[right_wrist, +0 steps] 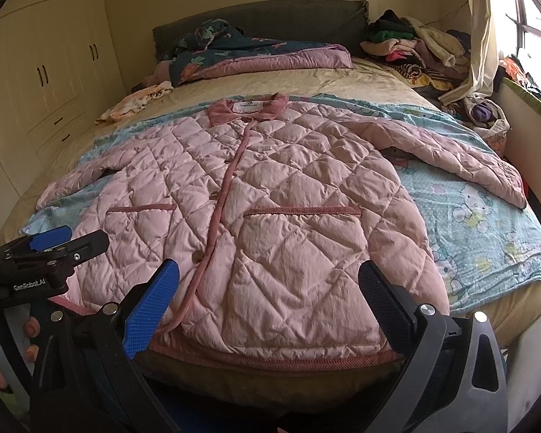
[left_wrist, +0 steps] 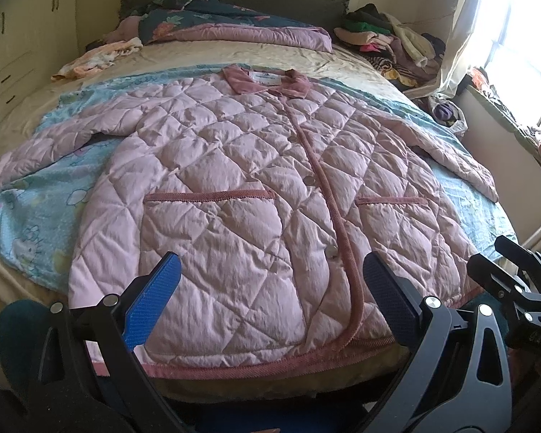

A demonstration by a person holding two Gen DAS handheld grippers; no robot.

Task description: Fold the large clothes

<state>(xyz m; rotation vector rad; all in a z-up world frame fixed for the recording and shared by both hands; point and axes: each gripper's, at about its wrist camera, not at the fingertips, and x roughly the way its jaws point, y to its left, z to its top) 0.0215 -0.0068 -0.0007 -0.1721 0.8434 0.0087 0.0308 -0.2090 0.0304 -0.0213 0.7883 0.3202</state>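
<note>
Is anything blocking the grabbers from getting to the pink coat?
Nothing visible does. The pink quilted coat lies spread flat on the bed, buttoned, right ahead of the left gripper and right gripper. Both have open jaws above its hem.

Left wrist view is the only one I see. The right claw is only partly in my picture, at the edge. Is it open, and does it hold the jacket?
Observer: The right claw is open and holds nothing. The jacket lies flat in front of it.
Operator: How does the hem lie on the right side, behind my black finger?
Observer: The hem lies flat there, along the edge of the bed.
Operator: Where does my left claw stand, seen from outside?
Observer: The left claw hangs at the jacket's lower left corner. I cannot tell if it touches the cloth.
</note>
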